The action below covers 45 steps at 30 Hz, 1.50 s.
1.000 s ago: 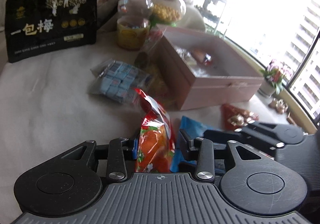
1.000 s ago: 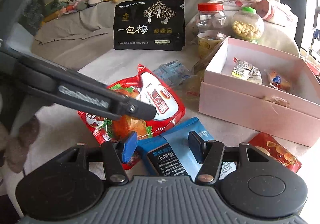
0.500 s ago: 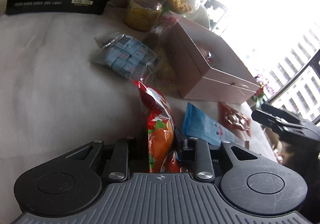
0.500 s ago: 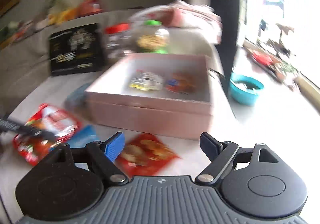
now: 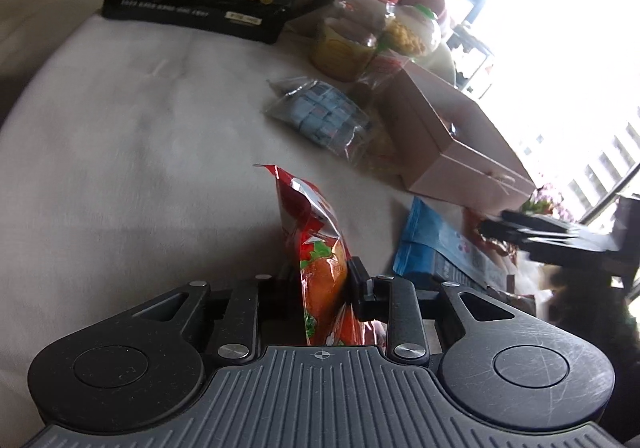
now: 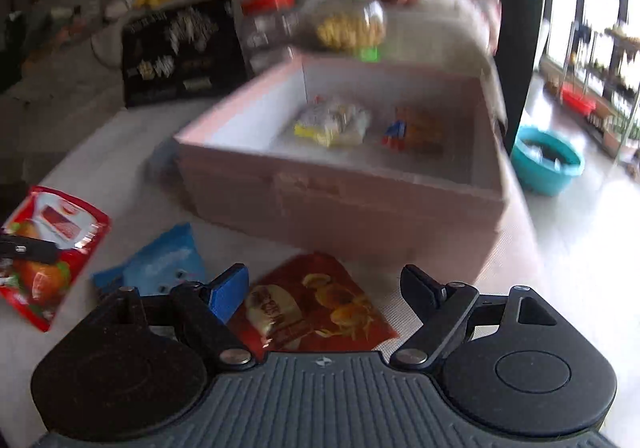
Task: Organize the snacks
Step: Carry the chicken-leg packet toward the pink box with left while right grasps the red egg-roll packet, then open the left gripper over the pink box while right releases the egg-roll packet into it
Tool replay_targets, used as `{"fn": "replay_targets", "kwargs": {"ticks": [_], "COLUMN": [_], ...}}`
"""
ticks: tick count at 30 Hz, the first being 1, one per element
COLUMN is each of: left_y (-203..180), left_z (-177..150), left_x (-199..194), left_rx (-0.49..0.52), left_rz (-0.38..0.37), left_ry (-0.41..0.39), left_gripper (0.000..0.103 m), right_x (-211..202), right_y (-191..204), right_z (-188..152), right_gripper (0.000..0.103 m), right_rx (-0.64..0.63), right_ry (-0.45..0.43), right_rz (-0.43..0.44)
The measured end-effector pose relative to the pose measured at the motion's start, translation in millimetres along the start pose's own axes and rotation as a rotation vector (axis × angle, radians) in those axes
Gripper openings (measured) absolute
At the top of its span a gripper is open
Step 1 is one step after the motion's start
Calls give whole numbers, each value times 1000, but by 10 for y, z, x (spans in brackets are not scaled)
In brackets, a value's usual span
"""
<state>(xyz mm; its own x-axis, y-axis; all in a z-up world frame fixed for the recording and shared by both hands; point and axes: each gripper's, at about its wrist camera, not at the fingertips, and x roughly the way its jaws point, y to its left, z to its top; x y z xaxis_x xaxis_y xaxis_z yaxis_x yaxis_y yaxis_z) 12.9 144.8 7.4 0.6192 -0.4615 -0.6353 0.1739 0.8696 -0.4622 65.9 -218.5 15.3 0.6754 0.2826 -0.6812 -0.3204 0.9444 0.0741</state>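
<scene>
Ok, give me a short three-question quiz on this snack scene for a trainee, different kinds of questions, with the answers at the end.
1. True or false: the left gripper is shut on the red snack bag.
2. Which packet lies under the right gripper? A blue packet, B dark red packet, C black bag.
3. How many snacks lie inside the pink box?

Key:
1. True.
2. B, the dark red packet; the jaws are opening and not touching it.
3. Two: a yellow-and-white packet and an orange packet.

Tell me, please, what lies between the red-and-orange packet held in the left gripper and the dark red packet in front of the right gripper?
A blue packet lies flat on the cloth between the red-and-orange packet and the dark red packet, as the right wrist view shows.
</scene>
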Motion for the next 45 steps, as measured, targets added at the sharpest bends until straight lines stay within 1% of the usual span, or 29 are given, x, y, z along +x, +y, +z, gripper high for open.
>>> {"fn": "replay_targets", "kwargs": {"ticks": [2, 7, 10, 11, 12, 13, 15, 17, 23, 27, 33, 36, 38, 40, 43, 45], "left_y": [3, -32, -30, -33, -31, -34, -49, -97, -448, -777, -1273, -1458, -1555, -1639, -1713, -1754], "left_z": [-21, -39, -40, -46, -46, -50, -63, -74, -120, -137, -161, -144, -63, 86, 441, 734], "left_x": [-5, 7, 1, -3, -5, -13, -41, -93, -364, -469, -391, -303, -243, -201, -96, 49], "left_rx": [-7, 13, 13, 14, 13, 12, 10, 28, 132, 209, 293, 305, 299, 305, 270, 240], "left_rz": [-2, 3, 2, 3, 2, -1, -10, -18, -52, -101, -193, -240, -277, -298, -306, -301], "left_ry": [-9, -12, -10, -11, -11, -10, -9, -12, -54, -57, -19, -1, -5, -33, -110, -162], "left_gripper": [29, 30, 30, 30, 29, 29, 29, 29, 29, 29, 29, 29, 29, 29, 29, 29], "right_x": [0, -156, -199, -199, -210, -213, -266, -348, -861, -1202, -1476, -1582, -1668, -1748, -1832, -1858], "right_y": [25, 238, 338, 348, 342, 335, 339, 378, 442, 444, 369, 307, 273, 238, 149, 69], "right_z": [-25, -148, -185, -173, -164, -150, -145, -157, -182, -192, -254, -263, -234, -179, 11, 180], "right_gripper": [87, 87, 86, 85, 74, 71, 70, 70, 70, 70, 70, 70, 70, 70, 70, 70], "right_rx": [23, -31, -78, -78, -70, -58, -50, -71, -98, -113, -95, -79, -76, -79, -75, -63], "right_ry": [-6, 17, 17, 21, 25, 33, 30, 12, -87, -156, -207, -233, -262, -295, -351, -383], "right_rz": [2, 62, 48, 44, 48, 56, 49, 37, 36, 15, -25, -33, -37, -47, -78, -104]}}
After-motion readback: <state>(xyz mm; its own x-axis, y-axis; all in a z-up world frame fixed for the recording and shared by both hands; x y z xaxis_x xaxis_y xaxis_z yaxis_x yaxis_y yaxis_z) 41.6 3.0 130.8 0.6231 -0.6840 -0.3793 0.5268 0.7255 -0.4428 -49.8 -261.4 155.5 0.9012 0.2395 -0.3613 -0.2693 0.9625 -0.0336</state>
